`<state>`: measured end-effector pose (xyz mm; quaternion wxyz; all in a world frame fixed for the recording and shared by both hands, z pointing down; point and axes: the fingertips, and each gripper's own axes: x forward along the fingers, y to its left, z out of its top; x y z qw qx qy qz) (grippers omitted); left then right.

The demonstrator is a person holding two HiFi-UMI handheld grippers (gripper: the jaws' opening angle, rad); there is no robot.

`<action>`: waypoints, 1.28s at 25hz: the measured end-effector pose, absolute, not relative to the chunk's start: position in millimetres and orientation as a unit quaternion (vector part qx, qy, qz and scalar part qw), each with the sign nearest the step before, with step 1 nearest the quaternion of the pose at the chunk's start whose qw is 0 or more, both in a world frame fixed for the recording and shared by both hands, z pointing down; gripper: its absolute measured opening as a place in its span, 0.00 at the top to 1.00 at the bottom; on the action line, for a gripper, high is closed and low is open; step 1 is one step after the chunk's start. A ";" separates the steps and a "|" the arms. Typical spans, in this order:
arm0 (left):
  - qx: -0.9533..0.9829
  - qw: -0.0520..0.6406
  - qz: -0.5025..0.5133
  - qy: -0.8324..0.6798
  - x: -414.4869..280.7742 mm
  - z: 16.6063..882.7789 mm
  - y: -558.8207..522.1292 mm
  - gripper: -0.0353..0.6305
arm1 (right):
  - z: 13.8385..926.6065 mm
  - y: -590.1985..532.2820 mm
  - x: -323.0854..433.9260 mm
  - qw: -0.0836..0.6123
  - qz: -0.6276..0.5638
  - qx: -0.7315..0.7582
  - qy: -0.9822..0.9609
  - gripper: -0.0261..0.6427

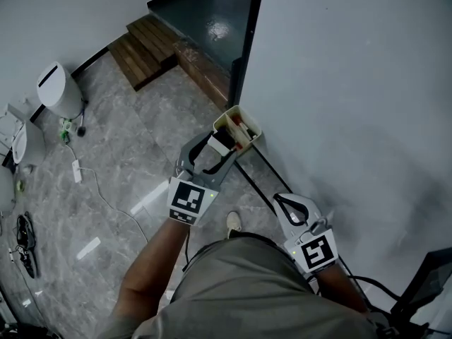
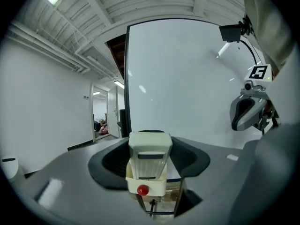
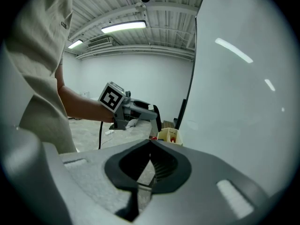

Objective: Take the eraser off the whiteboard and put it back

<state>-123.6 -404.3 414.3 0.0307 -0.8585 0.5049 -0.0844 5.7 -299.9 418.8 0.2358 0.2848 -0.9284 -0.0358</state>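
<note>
Your left gripper [image 1: 217, 148] is clamped on the eraser [image 2: 149, 153] just by the tray [image 1: 253, 122], right gripper [image 1: 284, 200] closed, so next you set it back in.

Whiteboard [image 1: 353, 83]: smooth, glossy white, light streaks mirrored.
Floor [image 1: 134, 175]: polished grey marble-look tile, shiny.
Steps [image 1: 145, 48]: brown wood planks, matt.
Eraser [image 2: 149, 159]: cream plastic, smooth, low sheen.
Tray [image 1: 253, 124]: same cream plastic.
Right gripper [image 3: 151, 146]: matt grey plastic shell, black ribbed pads.
Shirt [image 1: 247, 288]: soft beige cloth.
Bin [image 1: 60, 89]: white glossy plastic.
</note>
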 end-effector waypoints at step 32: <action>-0.807 0.038 -0.032 0.588 -270.6 316.2 -106.9 0.55 | 423.0 -139.9 -127.8 0.220 -0.066 0.168 -0.958 0.96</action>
